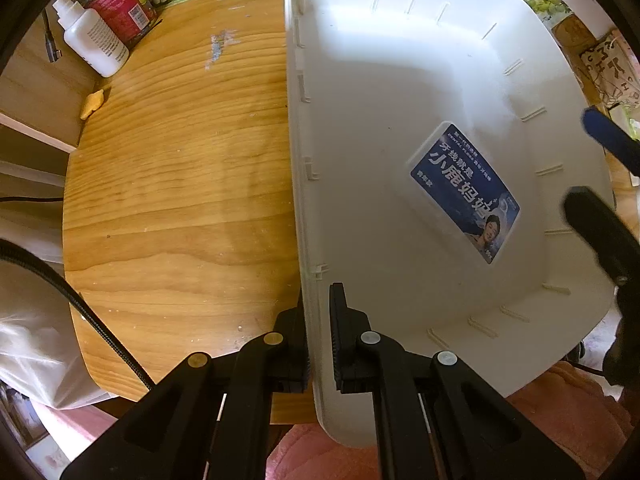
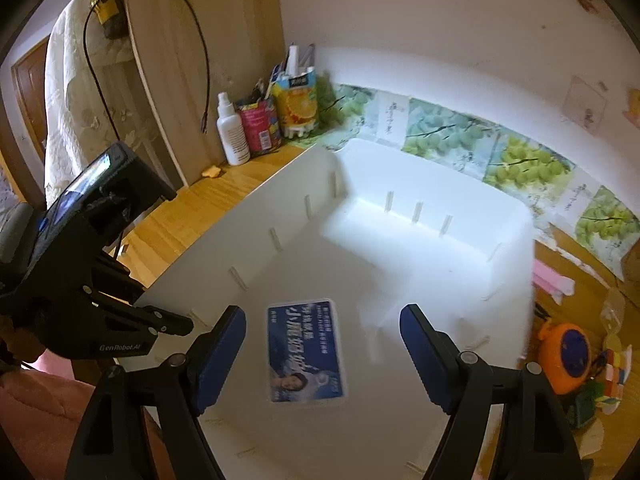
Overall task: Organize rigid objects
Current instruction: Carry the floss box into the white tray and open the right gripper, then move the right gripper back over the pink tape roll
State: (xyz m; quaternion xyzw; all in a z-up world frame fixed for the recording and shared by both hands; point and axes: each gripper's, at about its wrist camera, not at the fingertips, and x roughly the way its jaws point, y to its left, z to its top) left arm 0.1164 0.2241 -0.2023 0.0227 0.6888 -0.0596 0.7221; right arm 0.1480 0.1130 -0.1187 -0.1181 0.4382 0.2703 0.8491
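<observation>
A big white plastic bin [image 1: 400, 80] sits on the wooden table [image 1: 180, 180]. A flat blue box with white lettering [image 1: 464, 192] lies on its floor; it also shows in the right wrist view [image 2: 305, 350]. My left gripper [image 1: 318, 336] is shut on the bin's left wall, one finger outside, one inside. My right gripper [image 2: 323, 354] is open and empty, hovering above the blue box inside the bin [image 2: 420, 248]. Its fingers [image 1: 600, 224] show at the right edge of the left wrist view. The left gripper's body [image 2: 92, 280] shows at the bin's rim.
A white spray bottle [image 2: 231, 132], a red can [image 2: 258, 122] and an orange carton [image 2: 298, 102] stand at the table's back left corner. An orange round toy [image 2: 568, 356], a puzzle cube [image 2: 612, 372] and small items lie right of the bin. A yellow scrap [image 1: 93, 103] lies at the table's left edge.
</observation>
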